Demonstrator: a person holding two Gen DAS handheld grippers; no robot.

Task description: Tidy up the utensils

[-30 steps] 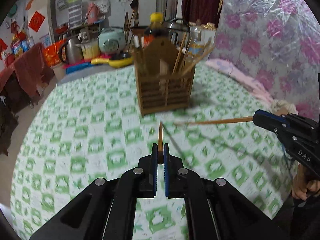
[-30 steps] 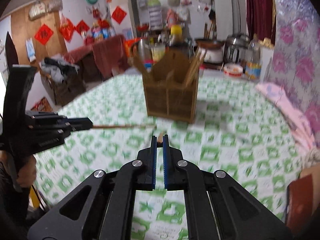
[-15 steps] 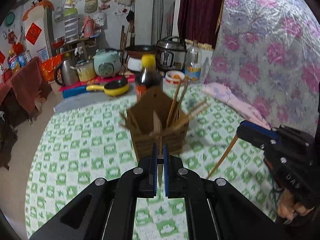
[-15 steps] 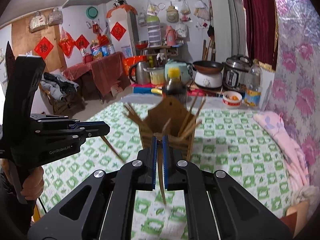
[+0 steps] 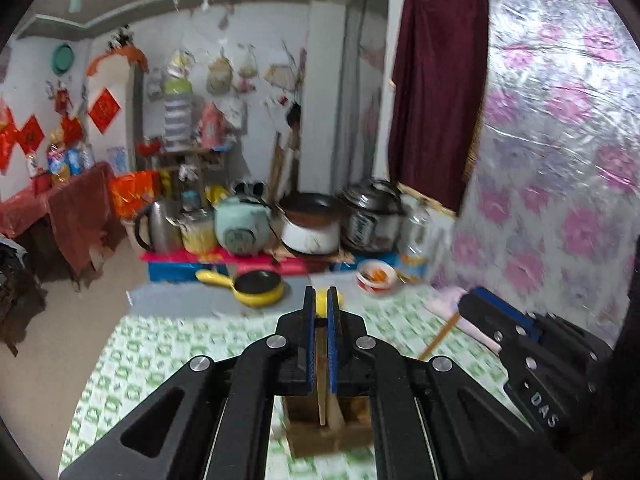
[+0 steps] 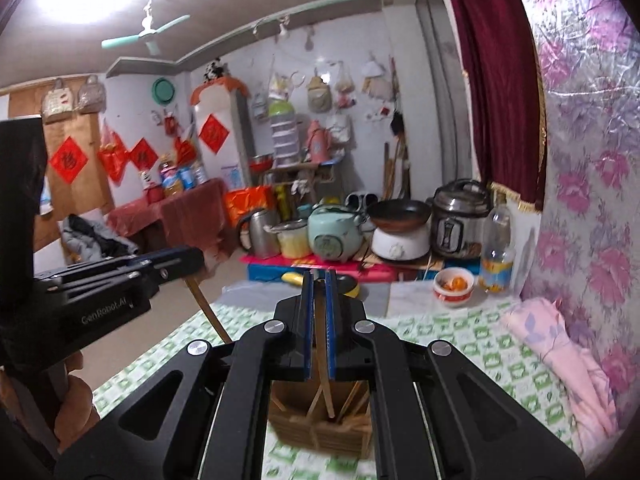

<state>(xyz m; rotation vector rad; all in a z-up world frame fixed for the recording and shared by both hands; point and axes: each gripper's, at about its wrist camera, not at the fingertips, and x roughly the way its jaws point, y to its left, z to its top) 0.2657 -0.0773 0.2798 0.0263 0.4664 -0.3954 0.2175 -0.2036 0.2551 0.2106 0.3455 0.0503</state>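
Wooden chopstick [image 5: 321, 380] clamped in left gripper [image 5: 318, 344], another [image 6: 323, 376] in right gripper [image 6: 319, 332] (lower centre): lower vertically into holder [image 6: 320, 432], then release.

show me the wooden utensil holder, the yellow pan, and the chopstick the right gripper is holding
wooden utensil holder [image 6: 320, 436], right wrist view, front wall.
yellow pan [image 5: 258, 286], left wrist view, dark inside.
chopstick [image 6: 327, 394], right wrist view, shaft below the pads.

Rear bench: kettle [image 6: 260, 232], green rice cooker [image 6: 334, 236], pressure cooker [image 6: 460, 220], pan [image 6: 400, 210].
Counter [image 6: 460, 340]: bowl [image 6: 454, 285], bottle [image 6: 497, 252], pink cloth [image 6: 560, 356].
Ceiling: fan [image 6: 146, 34].
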